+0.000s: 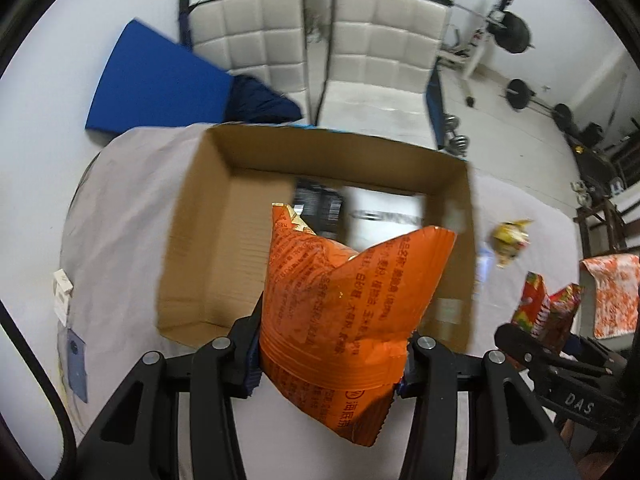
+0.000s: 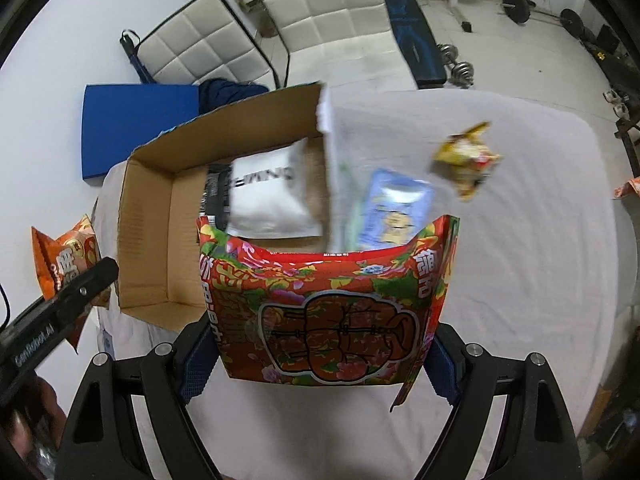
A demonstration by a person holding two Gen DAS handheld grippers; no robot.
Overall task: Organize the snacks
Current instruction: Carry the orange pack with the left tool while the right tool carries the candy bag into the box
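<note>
Cardboard box [image 1: 200, 240] lies straight ahead of my left gripper [image 1: 332, 354], clamped on the orange bag [image 1: 340, 312]; my right gripper [image 2: 320, 364] pinches the red bag [image 2: 320, 300] beside it.

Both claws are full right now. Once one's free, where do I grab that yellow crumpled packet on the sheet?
Take the yellow packet by its pinched upper corner, coming from above with the right claw, which looks nearer. It lies alone on the sheet, right of the box, crumpled with twisted ends sticking out, so a narrow end should fit between the fingers better than its bunched middle.
</note>
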